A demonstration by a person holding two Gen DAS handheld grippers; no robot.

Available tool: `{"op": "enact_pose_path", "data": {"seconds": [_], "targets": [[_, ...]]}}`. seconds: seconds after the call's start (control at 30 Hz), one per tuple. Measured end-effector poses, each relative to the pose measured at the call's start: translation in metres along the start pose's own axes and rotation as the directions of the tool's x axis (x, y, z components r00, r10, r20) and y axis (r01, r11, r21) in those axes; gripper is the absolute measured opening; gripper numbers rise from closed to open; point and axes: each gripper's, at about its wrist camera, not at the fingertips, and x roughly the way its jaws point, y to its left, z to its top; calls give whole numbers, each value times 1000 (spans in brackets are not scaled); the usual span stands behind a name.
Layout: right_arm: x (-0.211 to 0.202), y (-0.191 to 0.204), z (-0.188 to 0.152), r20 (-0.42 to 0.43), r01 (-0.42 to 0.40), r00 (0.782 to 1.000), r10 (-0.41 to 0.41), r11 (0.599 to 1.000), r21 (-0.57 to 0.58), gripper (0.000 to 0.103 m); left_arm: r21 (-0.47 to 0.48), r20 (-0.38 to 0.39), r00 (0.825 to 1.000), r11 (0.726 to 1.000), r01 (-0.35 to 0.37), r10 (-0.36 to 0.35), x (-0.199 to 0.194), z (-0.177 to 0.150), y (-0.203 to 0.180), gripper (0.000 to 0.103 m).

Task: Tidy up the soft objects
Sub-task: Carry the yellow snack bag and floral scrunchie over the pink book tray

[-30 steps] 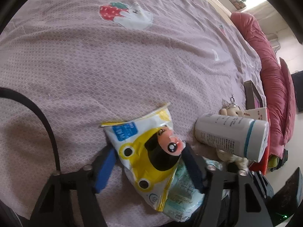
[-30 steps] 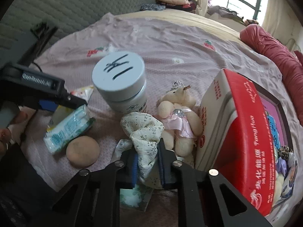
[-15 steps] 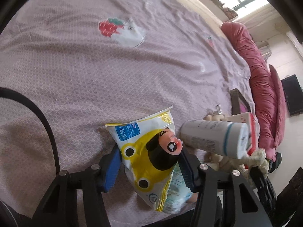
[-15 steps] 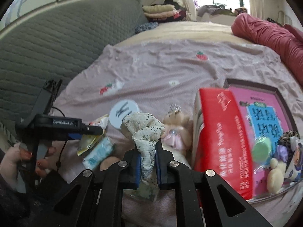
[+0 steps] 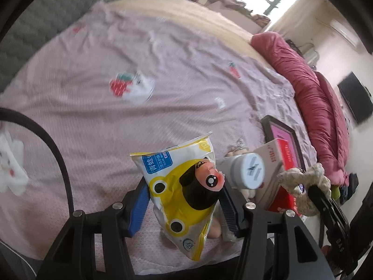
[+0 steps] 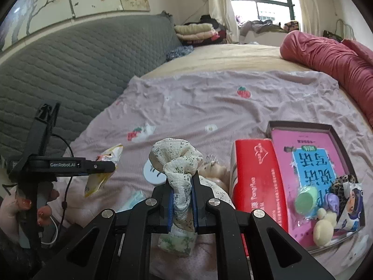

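Soft objects are split between the two grippers above the pink bedsheet point(image 6: 233, 107). Left gripper point(image 5: 184, 200): its fingers point(image 5: 138, 206) have just been closing and now pinch a yellow-and-white frog-print packet point(image 5: 184, 182), held clear of the bed with its lower end hanging free. Right gripper point(image 6: 183, 204): its fingers point(image 6: 169, 206) are pressed tight on a speckled cream cloth scrunchie point(image 6: 179, 163), which bulges above the tips and trails below them. Beneath, on the sheet, lie a white round-lidded jar point(image 6: 152, 175) and a small plush bear point(image 6: 214, 169) just beside it. To the right stands a red box point(image 6: 258, 177), touching an open tray point(image 6: 300, 124) that holds a pink book, a green disc and small plush pieces. A rolled red quilt point(image 6: 326, 58) lies far right.
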Motion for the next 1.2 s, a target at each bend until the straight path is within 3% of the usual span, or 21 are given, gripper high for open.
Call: {"op": "enact_pose_path", "data": {"seconds": [0.5,1.2], "targets": [[-45,-17,8,88,28,996,-31,999,39,12,171,39,999,985,19,-26,-31,-10,-79,57],[-112,-65,16,189,145,968,-166,982,123,12,373,46,994,924,79,-103,-55,-34,-185,57]]}}
